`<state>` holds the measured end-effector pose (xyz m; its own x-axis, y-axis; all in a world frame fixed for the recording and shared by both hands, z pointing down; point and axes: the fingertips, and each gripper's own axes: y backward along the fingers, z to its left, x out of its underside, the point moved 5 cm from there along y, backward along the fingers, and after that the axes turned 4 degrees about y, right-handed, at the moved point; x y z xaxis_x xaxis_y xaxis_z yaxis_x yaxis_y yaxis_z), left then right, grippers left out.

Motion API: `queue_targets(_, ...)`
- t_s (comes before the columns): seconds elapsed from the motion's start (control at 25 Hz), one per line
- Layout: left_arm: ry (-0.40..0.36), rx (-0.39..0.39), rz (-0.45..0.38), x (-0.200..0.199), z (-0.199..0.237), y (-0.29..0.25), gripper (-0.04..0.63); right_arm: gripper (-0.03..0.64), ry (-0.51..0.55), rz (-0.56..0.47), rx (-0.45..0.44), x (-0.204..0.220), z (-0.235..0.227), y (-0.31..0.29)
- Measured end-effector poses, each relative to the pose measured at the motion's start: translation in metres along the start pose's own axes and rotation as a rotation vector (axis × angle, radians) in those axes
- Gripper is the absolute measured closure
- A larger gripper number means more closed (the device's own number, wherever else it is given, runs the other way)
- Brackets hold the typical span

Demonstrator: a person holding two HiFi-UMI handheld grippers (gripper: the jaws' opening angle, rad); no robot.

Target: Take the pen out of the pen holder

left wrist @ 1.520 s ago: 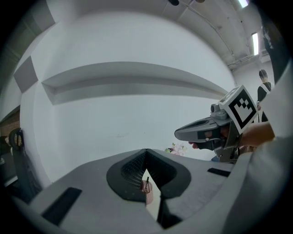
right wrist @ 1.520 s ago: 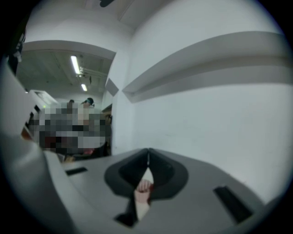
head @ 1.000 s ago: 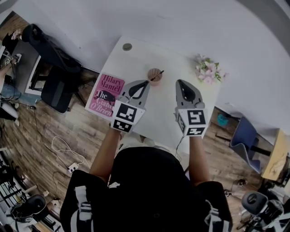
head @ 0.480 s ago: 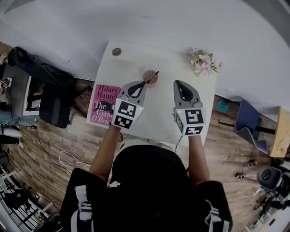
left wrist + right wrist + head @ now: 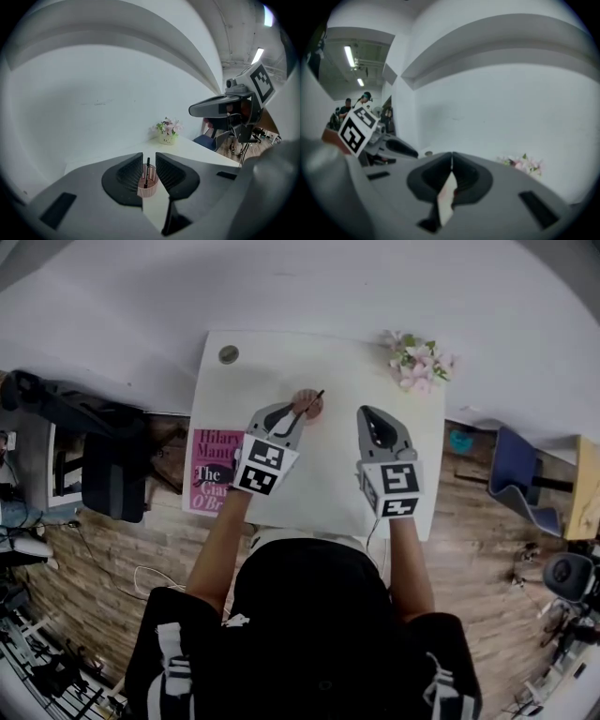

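Left gripper [image 5: 149, 155] jaws just opening; pen [image 5: 147, 172] in pen holder [image 5: 146, 190] between.

Grey left gripper [image 5: 300, 409] and right gripper [image 5: 367, 415], black ribbed jaws, black-and-white marker cubes [image 5: 260, 468], black top [image 5: 309, 615]

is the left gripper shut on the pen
No, the jaws of the left gripper have just been opening and stand apart, with the pen upright in the holder seen through the gap, untouched.

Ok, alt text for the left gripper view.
The left gripper, fingers just opened, shows a pink holder with a black pen in their gap, untouched, on a white table. Flowers stand beyond; the right gripper hangs at right.
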<state>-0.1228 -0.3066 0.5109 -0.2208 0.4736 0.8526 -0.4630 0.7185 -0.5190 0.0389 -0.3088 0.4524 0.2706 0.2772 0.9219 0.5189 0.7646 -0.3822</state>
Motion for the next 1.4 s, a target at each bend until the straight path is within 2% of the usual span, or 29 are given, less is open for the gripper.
queue_targets(0.2, 0.005, 0.074, 0.082, 0.011, 0.008, -0.023, 0.462, 0.583, -0.005, 0.043, 0.014, 0.006, -0.004, -0.010)
queue_targets(0.36, -0.061, 0.122, 0.166, 0.026, 0.008, -0.043, 0.451, 0.583, -0.009, 0.054, 0.027, 0.010, -0.010, -0.016)
queue_targets(0.64, -0.148, 0.147, 0.277, 0.041, 0.012, -0.073, 0.451, 0.583, -0.015, 0.098, 0.043, 0.023, -0.016, -0.019)
queue_targets(0.76, -0.171, 0.151, 0.301, 0.046, 0.013, -0.084, 0.430, 0.583, -0.021, 0.118, 0.045, 0.031, -0.017, -0.021)
queue_targets(1.0, -0.221, 0.164, 0.344, 0.052, 0.014, -0.102, 0.451, 0.583, -0.023, 0.148, 0.054, 0.040, -0.020, -0.024)
queue_targets(1.4, -0.303, 0.195, 0.402, 0.060, 0.008, -0.119, 0.448, 0.583, -0.050, 0.190, 0.066, 0.057, -0.023, -0.025)
